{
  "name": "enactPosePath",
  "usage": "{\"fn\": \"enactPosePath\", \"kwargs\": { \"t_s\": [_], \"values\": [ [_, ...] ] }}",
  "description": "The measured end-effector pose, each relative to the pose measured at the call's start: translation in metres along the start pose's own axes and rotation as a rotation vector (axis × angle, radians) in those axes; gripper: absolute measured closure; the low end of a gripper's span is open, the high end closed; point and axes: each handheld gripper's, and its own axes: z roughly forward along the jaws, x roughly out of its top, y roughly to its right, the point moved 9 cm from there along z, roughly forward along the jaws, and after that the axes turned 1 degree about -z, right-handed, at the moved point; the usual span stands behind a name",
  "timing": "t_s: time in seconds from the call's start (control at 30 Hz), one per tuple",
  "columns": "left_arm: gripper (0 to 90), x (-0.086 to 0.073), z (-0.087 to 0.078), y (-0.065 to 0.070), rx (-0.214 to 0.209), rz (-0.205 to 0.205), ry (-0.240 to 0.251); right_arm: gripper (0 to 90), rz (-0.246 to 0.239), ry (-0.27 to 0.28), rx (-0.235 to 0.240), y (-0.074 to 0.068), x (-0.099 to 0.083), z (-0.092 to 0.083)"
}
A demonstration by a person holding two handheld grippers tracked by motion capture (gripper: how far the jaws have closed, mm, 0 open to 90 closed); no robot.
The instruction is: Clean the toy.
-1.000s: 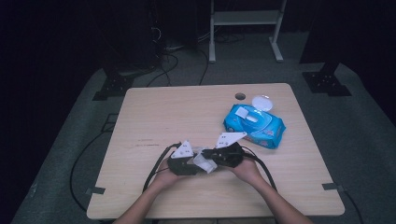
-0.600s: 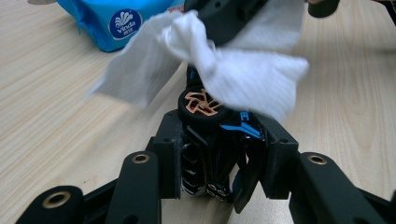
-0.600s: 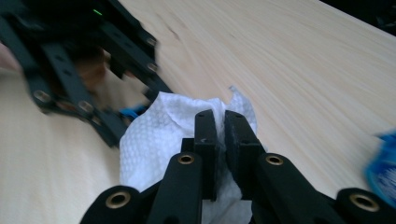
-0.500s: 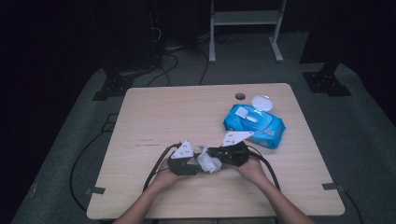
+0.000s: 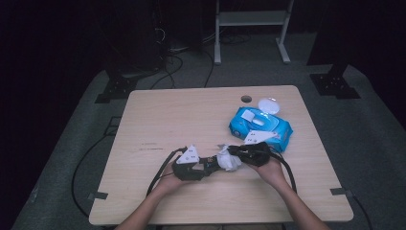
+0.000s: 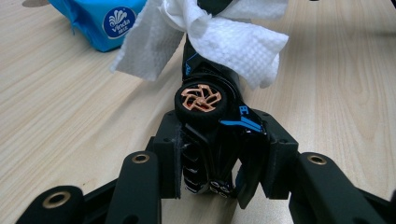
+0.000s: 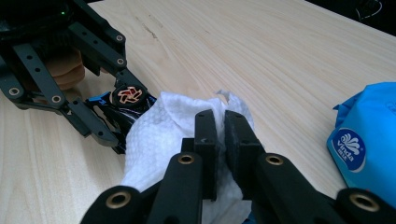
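My left tool (image 6: pixel 219 163) clamps a black toy car (image 6: pixel 212 121), its long axis running away from the jaws, copper wheel up. My right tool (image 7: pixel 220 135) pinches a white tissue (image 7: pixel 163 140) against the car's far end, low over the table (image 5: pixel 191 115).

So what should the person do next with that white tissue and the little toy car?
Probably rub the tissue further along the toy car. The left hand-held gripper clamps the car, the right hand-held gripper pinches the tissue against it, and the wheel end looks uncovered.

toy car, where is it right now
The toy car sits clamped in the left gripper near the table's front edge, its far end wrapped in the white wipe.
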Motion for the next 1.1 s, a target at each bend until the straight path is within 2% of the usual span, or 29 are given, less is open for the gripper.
{"fn": "enactPosePath", "kwargs": {
  "t_s": [0.07, 0.17, 0.27, 0.33, 0.53, 0.6, 0.63, 0.67, 0.77, 0.83, 1.03, 1.1],
  "values": [
    [58.0, 0.000, 0.000, 0.000, -0.002, 0.004, 0.001, 83.6, -0.013, 0.004, 0.007, -0.005, 0.003, 0.003],
    [58.0, 0.000, 0.000, 0.000, -0.005, 0.006, 0.003, 83.5, -0.008, 0.023, 0.086, -0.023, 0.009, 0.014],
    [58.1, 0.000, -0.001, 0.000, -0.006, 0.013, -0.002, 83.5, -0.028, 0.014, 0.096, -0.029, 0.011, 0.020],
    [58.0, 0.000, -0.001, -0.001, -0.009, 0.008, 0.000, 83.5, -0.035, 0.003, 0.066, -0.022, 0.009, 0.015],
    [58.0, 0.000, -0.001, -0.001, -0.008, 0.013, 0.000, 83.4, -0.016, -0.002, -0.049, 0.012, -0.004, -0.010],
    [58.0, -0.001, -0.001, -0.001, -0.008, 0.010, 0.001, 83.5, -0.004, -0.009, -0.071, 0.020, -0.008, -0.014],
    [58.0, -0.001, -0.001, -0.001, -0.008, 0.008, 0.001, 83.6, 0.017, 0.002, -0.066, 0.021, -0.008, -0.015],
    [58.0, -0.001, -0.001, -0.001, -0.008, 0.009, 0.001, 83.6, 0.018, 0.006, -0.060, 0.019, -0.008, -0.014],
    [58.0, -0.001, -0.001, -0.001, -0.008, 0.012, -0.002, 83.5, 0.002, 0.008, -0.024, 0.009, -0.004, -0.006],
    [58.0, -0.001, -0.001, -0.001, -0.007, 0.014, -0.002, 83.5, -0.023, 0.003, -0.026, 0.006, -0.003, -0.004],
    [58.0, 0.000, -0.001, -0.001, -0.005, 0.018, -0.001, 83.5, 0.026, 0.014, -0.034, 0.019, -0.010, -0.013],
    [58.0, -0.001, -0.001, -0.001, -0.007, 0.015, 0.000, 83.5, 0.015, 0.009, -0.044, 0.018, -0.009, -0.012]
  ]
}}
